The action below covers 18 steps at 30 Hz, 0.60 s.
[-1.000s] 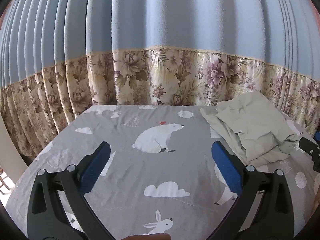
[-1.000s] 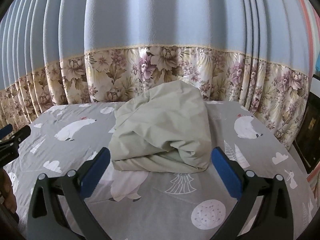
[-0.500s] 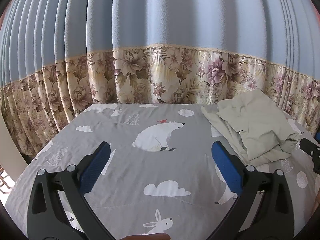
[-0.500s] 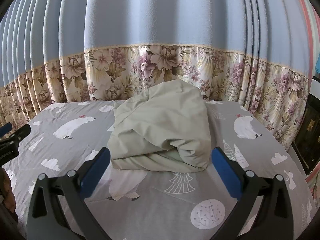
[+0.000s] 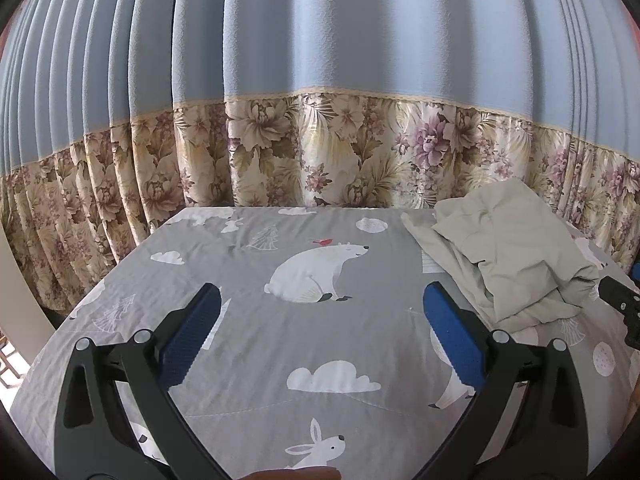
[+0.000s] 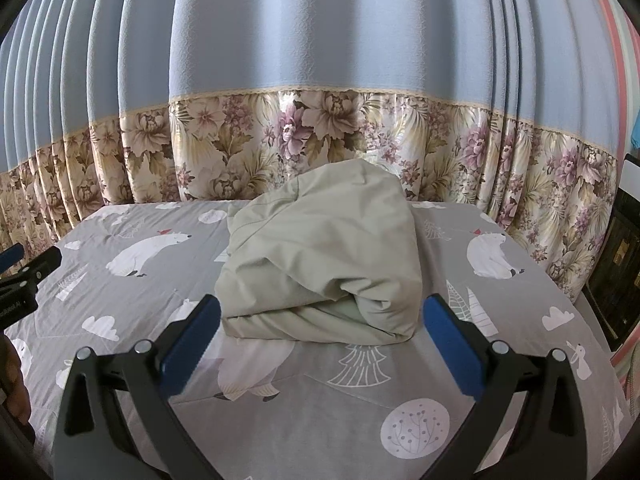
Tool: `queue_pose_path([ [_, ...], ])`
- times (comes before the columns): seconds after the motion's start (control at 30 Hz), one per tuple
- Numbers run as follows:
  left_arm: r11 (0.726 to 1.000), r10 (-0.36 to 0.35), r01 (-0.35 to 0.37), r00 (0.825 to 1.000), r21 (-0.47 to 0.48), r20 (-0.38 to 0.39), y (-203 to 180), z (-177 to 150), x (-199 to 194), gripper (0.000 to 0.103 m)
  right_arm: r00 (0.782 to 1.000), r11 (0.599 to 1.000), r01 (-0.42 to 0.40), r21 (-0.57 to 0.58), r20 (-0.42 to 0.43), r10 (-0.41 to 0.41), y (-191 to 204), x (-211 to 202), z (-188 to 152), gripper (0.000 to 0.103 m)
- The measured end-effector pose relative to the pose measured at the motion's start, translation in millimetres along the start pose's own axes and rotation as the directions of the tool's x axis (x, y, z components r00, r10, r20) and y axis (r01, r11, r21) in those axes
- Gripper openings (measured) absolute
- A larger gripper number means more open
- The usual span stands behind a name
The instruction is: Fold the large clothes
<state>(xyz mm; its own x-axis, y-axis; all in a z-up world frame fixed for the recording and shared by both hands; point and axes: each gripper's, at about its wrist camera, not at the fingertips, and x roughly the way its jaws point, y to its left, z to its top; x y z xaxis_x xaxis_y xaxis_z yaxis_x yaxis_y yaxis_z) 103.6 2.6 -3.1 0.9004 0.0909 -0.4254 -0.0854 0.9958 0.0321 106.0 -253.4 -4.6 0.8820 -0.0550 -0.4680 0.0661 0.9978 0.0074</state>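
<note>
Right wrist view has the right gripper (image 6: 320, 344) with its blue fingers (image 6: 192, 340) spread wide and empty, the bundled pale green garment (image 6: 324, 268) lying on the printed bedsheet (image 6: 320, 420) just beyond and between their tips, apparently lined up so an edge of the heap can be taken. Left wrist view shows the left gripper (image 5: 320, 340) likewise spread and holding nothing, only bare bedsheet (image 5: 248, 336) between its fingers (image 5: 452, 340); the garment (image 5: 508, 256) sits off past the right-hand finger. That offset looks chosen so each gripper can take a separate part and spread the cloth before folding.
</note>
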Motion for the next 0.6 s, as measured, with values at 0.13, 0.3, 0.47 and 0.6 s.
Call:
queue_pose_path([
  [0.13,1.0,-0.003,0.003,1.0,-0.004,0.0,-0.3,-0.7,0.4,0.1,1.0,1.0,-0.002,-0.002,0.0,0.002,-0.6,0.2,0.6,0.101],
  [0.3,1.0,-0.001,0.001,1.0,-0.003,-0.006,-0.7,-2.2,1.8,0.1,1.0,1.0,-0.003,-0.002,-0.002,0.003,-0.8,0.2,0.4,0.101],
  [0.47,1.0,0.012,-0.012,1.0,0.016,-0.005,-4.8,-4.1,2.6,0.1,1.0,1.0,-0.004,-0.005,-0.001,0.004,-1.0,0.1,0.6,0.101],
  [0.6,1.0,0.011,-0.011,1.0,0.014,-0.007,-3.7,-4.1,3.5,0.1,1.0,1.0,-0.003,-0.004,-0.001,0.003,-0.8,0.1,-0.2,0.101],
])
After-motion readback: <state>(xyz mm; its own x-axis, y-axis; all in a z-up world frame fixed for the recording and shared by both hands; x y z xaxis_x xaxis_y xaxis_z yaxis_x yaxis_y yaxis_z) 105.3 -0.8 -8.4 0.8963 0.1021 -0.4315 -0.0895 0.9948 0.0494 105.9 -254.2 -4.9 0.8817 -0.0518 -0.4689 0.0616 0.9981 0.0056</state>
